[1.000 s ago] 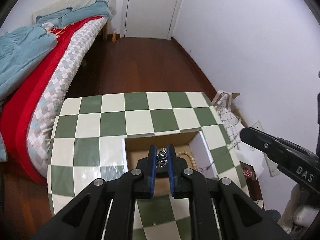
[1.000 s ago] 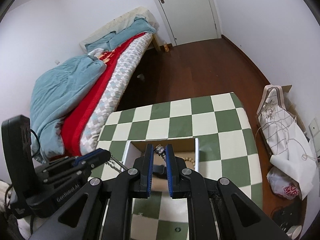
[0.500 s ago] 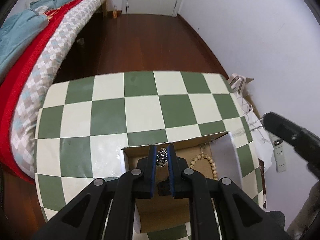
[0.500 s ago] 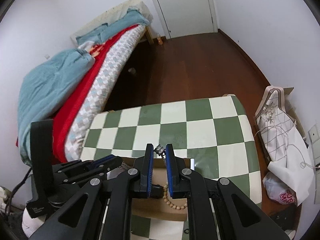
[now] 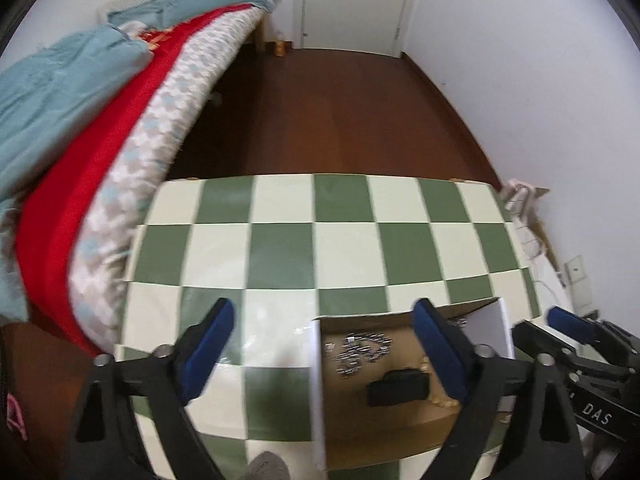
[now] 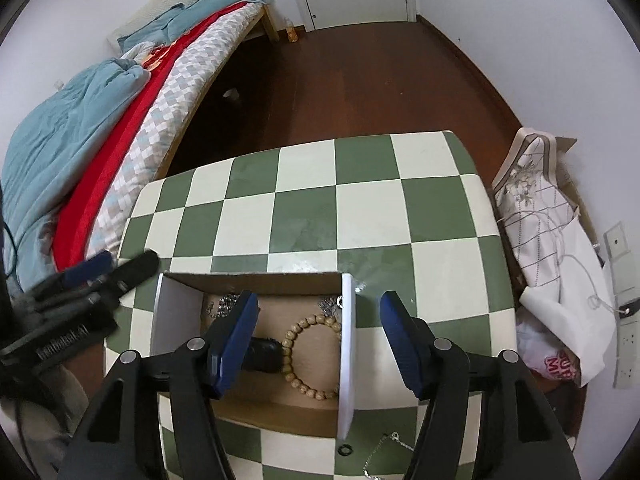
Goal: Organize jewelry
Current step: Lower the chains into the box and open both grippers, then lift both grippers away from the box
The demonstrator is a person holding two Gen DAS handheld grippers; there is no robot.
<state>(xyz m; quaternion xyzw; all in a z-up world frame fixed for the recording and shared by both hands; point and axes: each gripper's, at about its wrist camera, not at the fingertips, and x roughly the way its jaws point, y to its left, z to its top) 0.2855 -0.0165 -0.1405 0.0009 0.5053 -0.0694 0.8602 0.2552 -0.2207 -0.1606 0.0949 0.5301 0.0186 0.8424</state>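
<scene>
Both grippers open, pointing steeply down.

Left gripper [image 5: 324, 344] with jaws spread very wide, just opened, nothing between the blue pads [image 5: 208, 344]; also seen at the left edge of the right wrist view [image 6: 108, 266], blurred. Right gripper [image 6: 316, 336] with jaws also just opened, less wide, pads [image 6: 236, 340] gripping nothing; its tip seen at the right edge of the left wrist view [image 5: 568, 324]. Black finger arms run from the bottom of each view.

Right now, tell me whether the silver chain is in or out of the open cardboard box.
In. The silver chain lies loose on the cardboard box floor; both grippers' jaws, just opened, hold nothing. A second chain lies outside on the table.
</scene>
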